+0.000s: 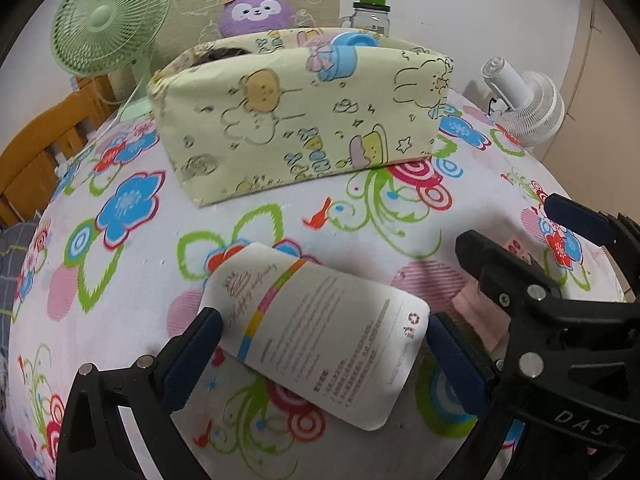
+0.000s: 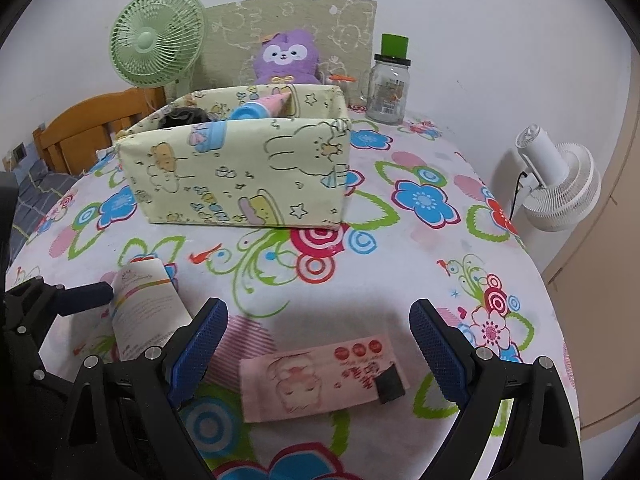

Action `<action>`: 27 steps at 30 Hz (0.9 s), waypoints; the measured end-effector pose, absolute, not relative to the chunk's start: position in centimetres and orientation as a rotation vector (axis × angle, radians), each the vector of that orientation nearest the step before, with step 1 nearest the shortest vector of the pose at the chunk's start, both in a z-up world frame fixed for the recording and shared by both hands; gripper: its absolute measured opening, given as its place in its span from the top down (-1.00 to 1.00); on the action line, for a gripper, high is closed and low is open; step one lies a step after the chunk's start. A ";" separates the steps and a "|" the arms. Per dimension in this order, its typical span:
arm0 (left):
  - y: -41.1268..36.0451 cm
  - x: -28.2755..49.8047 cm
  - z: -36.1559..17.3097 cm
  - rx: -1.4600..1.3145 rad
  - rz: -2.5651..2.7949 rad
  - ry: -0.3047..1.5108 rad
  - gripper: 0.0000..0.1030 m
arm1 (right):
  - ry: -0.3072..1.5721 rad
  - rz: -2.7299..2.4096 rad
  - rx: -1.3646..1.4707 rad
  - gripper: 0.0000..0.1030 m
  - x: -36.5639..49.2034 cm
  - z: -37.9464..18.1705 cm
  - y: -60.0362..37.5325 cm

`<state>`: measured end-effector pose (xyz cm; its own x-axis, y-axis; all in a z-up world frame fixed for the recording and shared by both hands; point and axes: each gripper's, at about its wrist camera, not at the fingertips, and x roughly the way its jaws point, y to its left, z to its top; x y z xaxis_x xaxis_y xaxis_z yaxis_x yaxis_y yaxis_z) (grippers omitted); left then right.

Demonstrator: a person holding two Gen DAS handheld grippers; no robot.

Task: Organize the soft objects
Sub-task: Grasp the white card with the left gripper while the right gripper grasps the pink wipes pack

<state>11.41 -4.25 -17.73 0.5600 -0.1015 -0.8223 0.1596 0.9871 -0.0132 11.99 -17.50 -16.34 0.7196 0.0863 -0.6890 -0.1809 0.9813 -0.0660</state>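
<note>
Fabric box (image 2: 236, 168) at back of table (image 2: 400, 280), already holds few items: dark thing, blue-pink toy; judged partly filled. Two packs left outside. White pack (image 1: 316, 332) lies flat between fingers of left gripper (image 1: 324, 344), jaws apart, not clamped. Pink pack (image 2: 320, 380) flat under right gripper (image 2: 318, 344), jaws wide apart, no contact. Both packs well short of box
</note>
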 end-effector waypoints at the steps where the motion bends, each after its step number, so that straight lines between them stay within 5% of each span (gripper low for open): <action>1: -4.4 11.6 -17.7 0.074 -0.157 0.964 -1.00 | 0.761 0.146 -0.136 -0.82 12.3 -16.4 -17.6; 27: -4.0 9.7 -18.3 0.109 -0.196 0.978 -1.00 | 0.844 0.253 -0.229 -0.82 13.0 -18.7 -14.9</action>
